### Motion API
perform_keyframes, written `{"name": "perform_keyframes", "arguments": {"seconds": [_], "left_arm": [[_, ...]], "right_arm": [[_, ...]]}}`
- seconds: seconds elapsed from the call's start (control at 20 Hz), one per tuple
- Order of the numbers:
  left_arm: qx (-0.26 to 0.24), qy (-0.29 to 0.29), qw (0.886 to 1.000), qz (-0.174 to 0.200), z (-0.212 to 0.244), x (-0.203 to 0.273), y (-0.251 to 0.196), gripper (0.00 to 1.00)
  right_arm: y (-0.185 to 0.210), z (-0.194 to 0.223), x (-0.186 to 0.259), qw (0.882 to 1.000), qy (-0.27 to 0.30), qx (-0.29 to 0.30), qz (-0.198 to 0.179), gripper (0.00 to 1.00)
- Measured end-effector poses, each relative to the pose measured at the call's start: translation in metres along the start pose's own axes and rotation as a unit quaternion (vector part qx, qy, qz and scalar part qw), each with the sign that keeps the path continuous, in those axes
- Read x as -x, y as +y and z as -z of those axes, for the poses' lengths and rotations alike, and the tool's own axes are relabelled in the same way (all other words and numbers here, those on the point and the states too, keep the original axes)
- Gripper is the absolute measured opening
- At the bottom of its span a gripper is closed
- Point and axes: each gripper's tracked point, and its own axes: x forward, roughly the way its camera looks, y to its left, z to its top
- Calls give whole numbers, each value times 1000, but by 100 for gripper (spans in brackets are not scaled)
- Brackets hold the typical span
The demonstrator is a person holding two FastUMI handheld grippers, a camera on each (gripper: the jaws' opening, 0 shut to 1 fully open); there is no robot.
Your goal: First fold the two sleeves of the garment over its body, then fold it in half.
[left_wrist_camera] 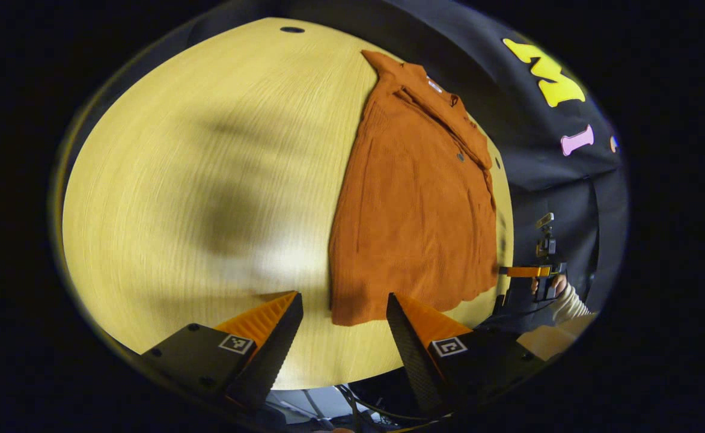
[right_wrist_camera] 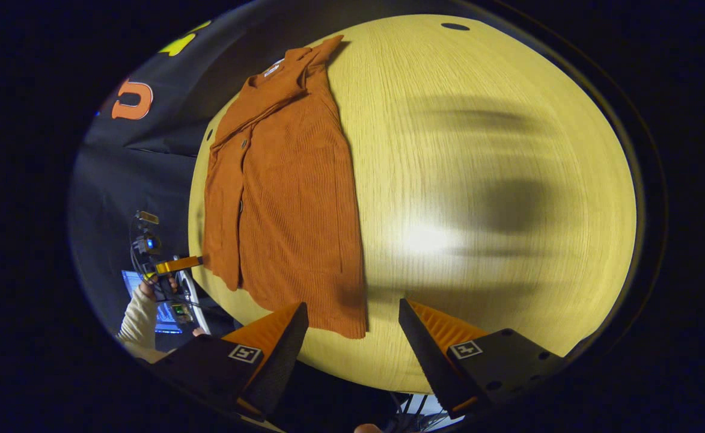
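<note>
- The shirt (left_wrist_camera: 415, 204) is a rust-orange knit with a collar and buttons, lying flat on the pale wooden table (left_wrist_camera: 208, 180). In the left gripper view it sits toward the right side of the table, collar at the far end and hem at the near end.
- In the right gripper view the same shirt (right_wrist_camera: 286, 198) lies along the table's left side, collar far, hem near. It looks like a narrow long shape, with one strip of cloth lying along its left edge; can't tell for sure whether that's a folded-in sleeve or the button front.
- The left hand-held gripper (left_wrist_camera: 345, 337) is released, its two fingers spread wide with nothing between them. It hangs over the near table edge, just in front of the shirt's hem and not touching it.
- The right hand-held gripper (right_wrist_camera: 352, 343) is also released, fingers wide apart and holding nothing. The hem corner of the shirt lies just beyond its left finger, and I can't tell if it touches.
- Off the table's right edge in the left gripper view there's a hand (left_wrist_camera: 559, 287) in a light sleeve holding a piece of gear beside the shirt's hem.
- The table (right_wrist_camera: 478, 180) has soft dark shadows across its bare wood and a small dark hole (right_wrist_camera: 455, 26) near the far edge.
- Black cloth wall (left_wrist_camera: 544, 168) behind the table.
</note>
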Motion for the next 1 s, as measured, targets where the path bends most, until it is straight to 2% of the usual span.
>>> {"name": "perform_keyframes", "arguments": {"seconds": [0.15,0.2,0.25,0.3,0.35,0.4,0.45,0.55,0.7,0.75,0.8,0.95,1.0], "left_arm": [[-9,45,999,17,-4,-1,3,90],[-20,64,998,18,0,-1,5,100],[-28,75,997,22,1,1,6,96],[-32,87,995,24,4,4,4,85],[-35,95,995,25,1,6,2,86],[-42,101,994,26,-1,7,2,94],[-52,107,993,24,0,9,5,86],[-64,111,992,18,2,7,8,86],[-45,112,993,6,-1,9,9,81],[-41,108,993,3,-2,8,9,86],[-44,106,993,0,-3,8,10,81],[-53,105,993,-7,-4,7,10,78],[-59,107,993,-9,-5,7,10,77]], "right_arm": [[5,12,-1,1000,15,4,-16,97],[3,16,-4,1000,16,12,-16,97],[1,20,-9,1000,23,14,-13,97],[4,24,-12,999,34,10,-24,97],[9,26,-14,999,39,5,-37,97],[13,24,-17,998,37,1,-46,93],[17,23,-19,998,36,-3,-51,94],[22,19,-23,997,33,-13,-65,93],[30,12,-28,996,30,-25,-85,89],[33,11,-29,995,29,-29,-89,89],[35,10,-31,995,29,-30,-94,88],[40,10,-37,995,33,-23,-93,87],[42,10,-39,995,36,-22,-94,81]]}}
